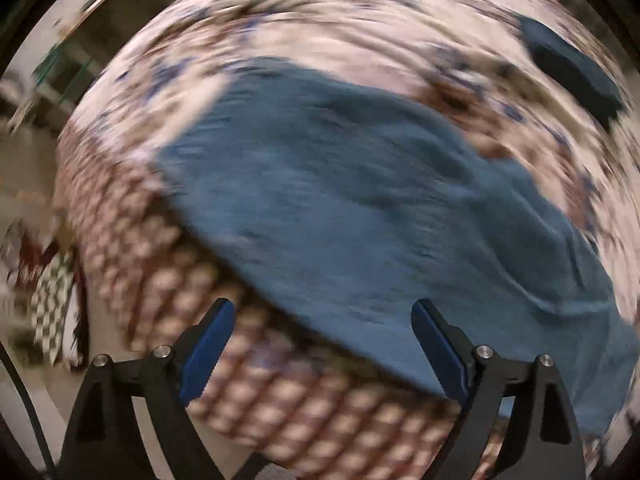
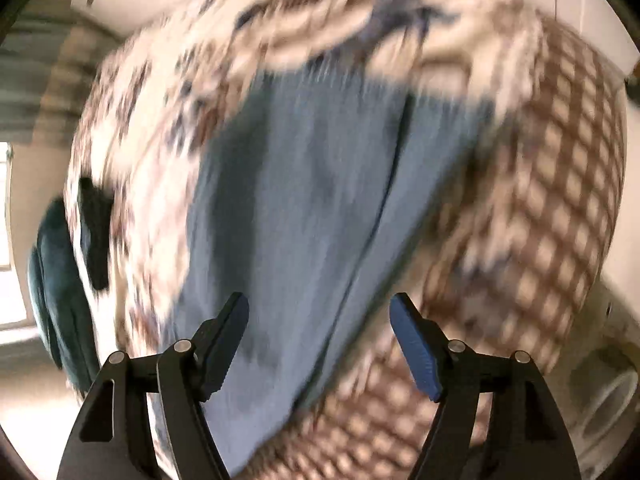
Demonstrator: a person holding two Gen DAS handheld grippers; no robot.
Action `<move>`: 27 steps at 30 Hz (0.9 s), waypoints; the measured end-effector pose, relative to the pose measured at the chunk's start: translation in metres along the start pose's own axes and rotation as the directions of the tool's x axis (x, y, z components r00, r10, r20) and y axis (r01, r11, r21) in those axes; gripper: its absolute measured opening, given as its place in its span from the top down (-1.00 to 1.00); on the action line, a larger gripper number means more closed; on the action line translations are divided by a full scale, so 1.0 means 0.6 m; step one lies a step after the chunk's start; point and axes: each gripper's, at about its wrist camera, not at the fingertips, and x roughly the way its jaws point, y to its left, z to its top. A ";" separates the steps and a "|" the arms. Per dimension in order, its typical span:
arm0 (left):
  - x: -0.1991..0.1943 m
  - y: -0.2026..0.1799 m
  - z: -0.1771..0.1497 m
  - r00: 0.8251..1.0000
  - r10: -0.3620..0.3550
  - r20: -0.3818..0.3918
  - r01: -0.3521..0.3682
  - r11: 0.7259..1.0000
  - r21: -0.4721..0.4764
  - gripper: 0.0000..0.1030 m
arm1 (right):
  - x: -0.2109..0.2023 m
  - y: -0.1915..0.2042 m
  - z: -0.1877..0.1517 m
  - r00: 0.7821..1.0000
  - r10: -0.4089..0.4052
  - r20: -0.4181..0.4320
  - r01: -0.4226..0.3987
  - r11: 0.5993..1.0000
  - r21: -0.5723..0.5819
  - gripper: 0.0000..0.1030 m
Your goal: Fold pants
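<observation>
Blue pants (image 1: 360,216) lie spread on a patterned bedspread (image 1: 320,32), folded into a broad slab; both views are blurred by motion. In the left wrist view my left gripper (image 1: 323,310) hangs above the near edge of the pants, open, with nothing between its blue pads (image 1: 208,348). In the right wrist view the pants (image 2: 312,200) run lengthwise away from me, with a long fold line down the middle. My right gripper (image 2: 320,304) is open above their near end, and no cloth is caught between its fingers (image 2: 416,344).
The bedspread has a floral part and a brown checked part (image 2: 552,184). A dark blue folded item (image 1: 568,68) lies on the bed at the far right of the left view; dark items (image 2: 92,232) sit at the left of the right view. Floor and furniture surround the bed.
</observation>
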 end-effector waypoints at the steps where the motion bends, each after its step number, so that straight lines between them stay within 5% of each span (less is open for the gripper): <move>1: 0.005 -0.025 -0.004 1.000 -0.001 0.005 0.001 1.000 0.021 -0.75 | 0.004 -0.010 0.036 1.000 0.007 0.015 -0.007 1.000 0.010 -0.42; 4: 0.022 -0.109 -0.010 1.000 0.004 0.021 -0.006 0.996 0.094 -0.75 | 0.043 -0.031 0.111 1.000 -0.011 -0.011 0.012 0.999 0.042 -0.41; 6: 0.032 -0.160 -0.015 1.000 0.017 0.026 -0.020 0.989 0.145 -0.75 | 0.084 -0.047 0.152 0.998 -0.031 -0.056 0.034 0.998 0.051 -0.21; 8: 0.042 -0.199 -0.018 0.999 0.037 0.016 -0.040 0.982 0.186 -0.75 | 0.110 -0.057 0.173 0.992 -0.095 -0.078 0.099 0.994 0.045 0.67; 9: 0.045 -0.211 -0.019 0.999 0.039 0.018 -0.042 0.979 0.199 -0.75 | 0.110 -0.058 0.177 0.994 -0.093 -0.061 0.095 0.995 0.038 0.71; 16: 0.049 -0.240 -0.028 0.995 0.095 0.020 -0.097 0.968 0.231 -0.75 | -0.002 -0.041 0.142 0.997 -0.048 0.060 0.048 0.999 -0.002 0.82; 27: 0.043 -0.221 -0.044 0.993 0.121 -0.007 -0.117 0.975 0.188 -0.75 | 0.037 -0.155 0.136 0.989 -0.067 -0.131 0.084 0.988 0.130 0.80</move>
